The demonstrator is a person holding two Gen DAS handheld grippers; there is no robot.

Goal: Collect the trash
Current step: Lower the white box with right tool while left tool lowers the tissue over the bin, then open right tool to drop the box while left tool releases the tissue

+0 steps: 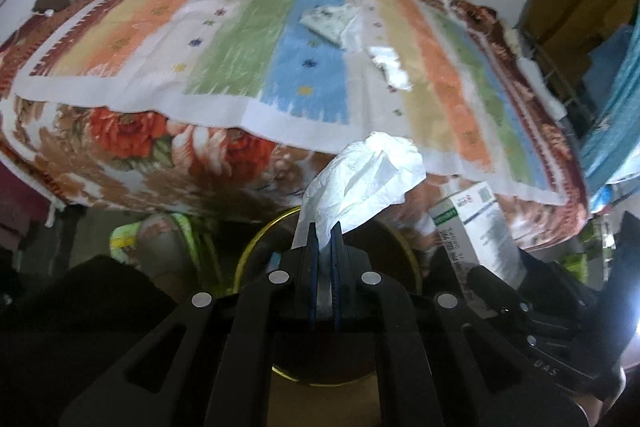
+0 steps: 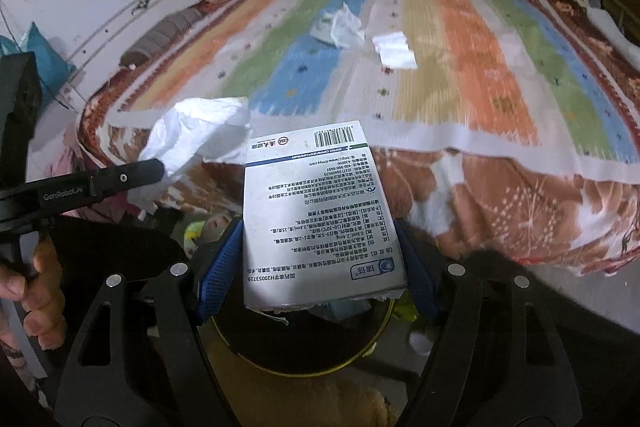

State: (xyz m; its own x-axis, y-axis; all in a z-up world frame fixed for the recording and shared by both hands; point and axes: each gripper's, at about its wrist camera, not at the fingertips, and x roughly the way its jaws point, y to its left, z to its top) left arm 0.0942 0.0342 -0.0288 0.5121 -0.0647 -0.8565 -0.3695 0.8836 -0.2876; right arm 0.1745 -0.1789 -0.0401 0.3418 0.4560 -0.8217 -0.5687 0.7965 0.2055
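1. The left gripper (image 1: pixel 324 227) is clenched on a crumpled white tissue (image 1: pixel 366 179), which hangs directly above the gold-rimmed bin (image 1: pixel 256 247) on the floor beside the bed (image 1: pixel 120 131).
2. The right gripper (image 2: pixel 316 259) grasps a white medicine box (image 2: pixel 320 211) by its sides, long axis pointing away, also over the bin's rim (image 2: pixel 376 343).
3. Both loads likely need only a release; more scraps (image 2: pixel 394 51) remain on the bed.
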